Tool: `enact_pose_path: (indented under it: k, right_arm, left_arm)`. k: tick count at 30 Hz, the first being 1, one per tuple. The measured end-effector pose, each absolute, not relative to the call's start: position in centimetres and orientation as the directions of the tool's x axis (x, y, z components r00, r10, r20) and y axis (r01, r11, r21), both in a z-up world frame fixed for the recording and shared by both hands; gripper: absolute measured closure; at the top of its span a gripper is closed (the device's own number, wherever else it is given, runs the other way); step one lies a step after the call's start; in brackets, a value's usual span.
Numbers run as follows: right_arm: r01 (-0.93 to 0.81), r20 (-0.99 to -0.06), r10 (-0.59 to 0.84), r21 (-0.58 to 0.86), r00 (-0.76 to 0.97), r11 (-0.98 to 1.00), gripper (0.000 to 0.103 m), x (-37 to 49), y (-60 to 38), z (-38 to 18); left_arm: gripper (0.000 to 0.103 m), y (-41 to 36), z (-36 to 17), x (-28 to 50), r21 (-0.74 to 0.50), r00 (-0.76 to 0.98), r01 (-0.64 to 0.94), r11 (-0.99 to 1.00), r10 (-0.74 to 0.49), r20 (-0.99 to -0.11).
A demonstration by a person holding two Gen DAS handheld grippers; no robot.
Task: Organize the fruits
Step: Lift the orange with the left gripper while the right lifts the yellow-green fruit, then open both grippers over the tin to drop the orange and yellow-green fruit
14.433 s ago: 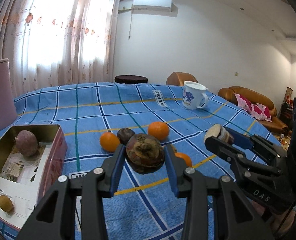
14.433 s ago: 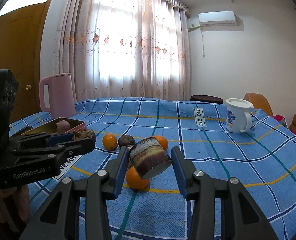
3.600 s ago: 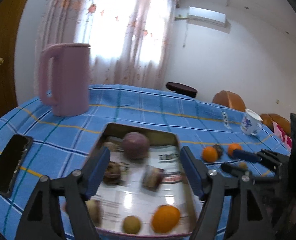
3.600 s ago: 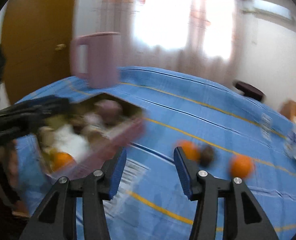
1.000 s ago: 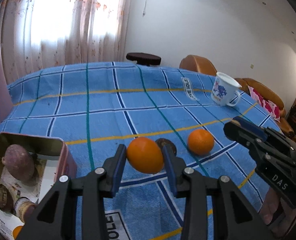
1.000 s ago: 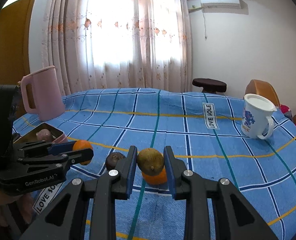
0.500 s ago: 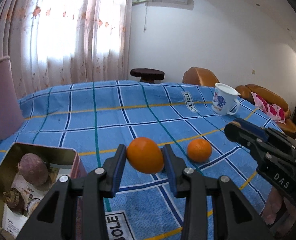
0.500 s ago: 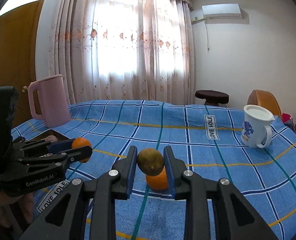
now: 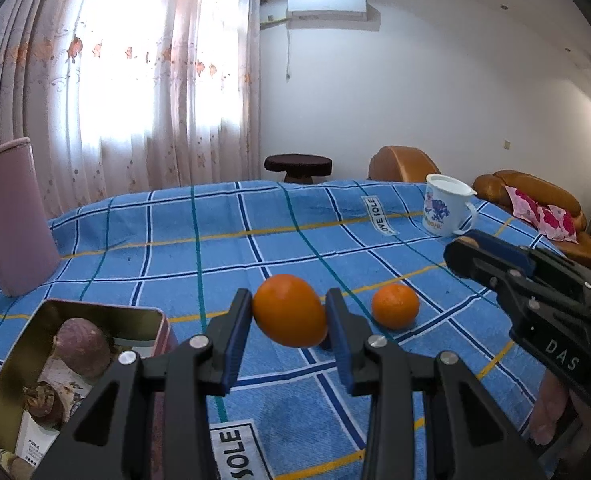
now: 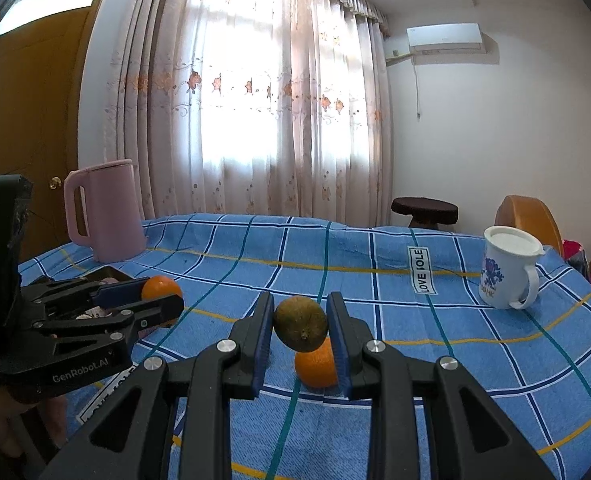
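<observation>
In the left wrist view my left gripper [image 9: 287,304] is shut on an orange [image 9: 289,312], held above the blue checked cloth. A second orange [image 9: 395,311] lies on the cloth just to its right. An open tin box [image 9: 95,312] at the lower left holds a purple fruit [image 9: 81,346] and other pieces. In the right wrist view my right gripper [image 10: 300,312] is shut on a brown-green fruit [image 10: 301,323], above the orange on the cloth [image 10: 317,366]. The left gripper [image 10: 163,296] with its orange [image 10: 160,286] shows at the left there.
A pink jug [image 9: 11,216] stands behind the tin at the far left. A white mug with a blue print [image 9: 445,210] is at the back right. The right gripper [image 9: 461,246] reaches in from the right. A stool and sofas stand beyond the table.
My left gripper has lifted its orange a little and tipped up, so more of the room shows. The right gripper keeps its fruit and has hardly moved.
</observation>
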State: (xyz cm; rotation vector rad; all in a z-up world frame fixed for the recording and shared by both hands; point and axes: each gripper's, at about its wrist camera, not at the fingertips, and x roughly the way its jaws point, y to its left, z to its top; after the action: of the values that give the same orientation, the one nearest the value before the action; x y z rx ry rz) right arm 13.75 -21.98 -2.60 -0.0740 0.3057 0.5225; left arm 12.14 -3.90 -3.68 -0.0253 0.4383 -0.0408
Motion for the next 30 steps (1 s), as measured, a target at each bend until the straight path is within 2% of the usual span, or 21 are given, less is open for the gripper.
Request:
enact_pose_path:
  k: [11,20,30]
  right_arm:
    - [-0.513,-0.292,0.490,-0.003,0.821,0.858,0.074,13.2,-21.7,-2.6]
    - [-0.592,-0.318,0.570,0.034,0.758,0.806,0.074,12.6,-18.9,-2.3]
    - [-0.713,-0.339,0.678,0.028,0.653,0.700,0.074,10.8,-12.2,-1.1]
  left_arm:
    - [0.064,-3.4,-3.3,10.7,-0.052,0.928,0.014,0.999,-0.032,-0.371]
    - [0.064,-1.0,-3.3,9.0,-0.095,0.927,-0.014,0.995,-0.022,-0.375]
    - [0.064,4.3,-2.4,6.0,-0.149,0.929,-0.108,0.983,0.046,-0.367]
